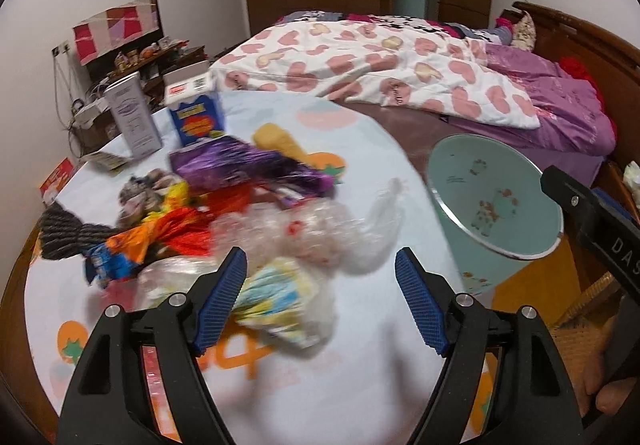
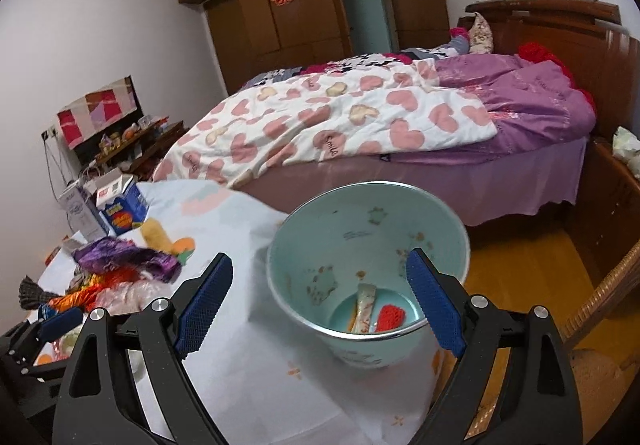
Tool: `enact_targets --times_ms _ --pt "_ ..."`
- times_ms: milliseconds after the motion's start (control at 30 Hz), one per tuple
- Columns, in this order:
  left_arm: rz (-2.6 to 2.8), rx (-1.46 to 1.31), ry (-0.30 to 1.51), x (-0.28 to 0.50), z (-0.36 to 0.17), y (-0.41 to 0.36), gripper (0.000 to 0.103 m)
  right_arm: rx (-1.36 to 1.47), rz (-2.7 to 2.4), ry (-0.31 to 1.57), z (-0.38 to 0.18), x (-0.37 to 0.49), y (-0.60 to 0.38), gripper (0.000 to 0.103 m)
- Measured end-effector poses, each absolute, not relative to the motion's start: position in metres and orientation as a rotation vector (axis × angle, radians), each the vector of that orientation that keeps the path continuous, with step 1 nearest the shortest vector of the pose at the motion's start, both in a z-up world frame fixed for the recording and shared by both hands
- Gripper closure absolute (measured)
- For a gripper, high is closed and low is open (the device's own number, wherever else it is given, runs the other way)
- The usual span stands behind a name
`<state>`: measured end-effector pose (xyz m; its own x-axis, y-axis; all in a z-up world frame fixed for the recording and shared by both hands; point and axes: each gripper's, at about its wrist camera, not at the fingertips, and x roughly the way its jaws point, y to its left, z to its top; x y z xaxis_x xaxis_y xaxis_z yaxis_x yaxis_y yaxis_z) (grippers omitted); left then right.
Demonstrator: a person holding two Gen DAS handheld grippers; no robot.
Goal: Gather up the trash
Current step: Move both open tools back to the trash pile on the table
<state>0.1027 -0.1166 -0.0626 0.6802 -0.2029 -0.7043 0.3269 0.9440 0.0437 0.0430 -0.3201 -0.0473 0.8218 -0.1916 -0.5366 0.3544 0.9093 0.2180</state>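
Note:
A heap of trash lies on the white tablecloth point(image 1: 360, 385): a purple wrapper point(image 1: 248, 165), an orange wrapper point(image 1: 176, 233), a crumpled clear plastic bag point(image 1: 320, 233) and a yellow-blue packet point(image 1: 280, 297). My left gripper point(image 1: 322, 265) hangs open just over the near side of the heap, its pads touching nothing. A pale teal bin point(image 2: 360, 229) stands at the table's right edge, with a sachet point(image 2: 366, 305) and a red scrap point(image 2: 390, 319) at its bottom. My right gripper point(image 2: 320, 261) is open and empty, close in front of the bin's mouth.
A blue carton point(image 1: 198, 121), a grey box point(image 1: 134, 117) and a yellow object point(image 1: 280, 141) stand at the table's far side. Beyond is a bed point(image 1: 400, 65) with a heart-print quilt. A wicker chair point(image 2: 600, 305) and a wooden floor lie to the right.

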Motion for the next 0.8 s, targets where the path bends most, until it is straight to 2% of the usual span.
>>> enact_targets --times_ms 800 --pt "-0.183 0.094 0.799 0.106 -0.069 -0.029 0.027 0.274 -0.183 0.572 -0.050 0.053 -0.243 0.017"
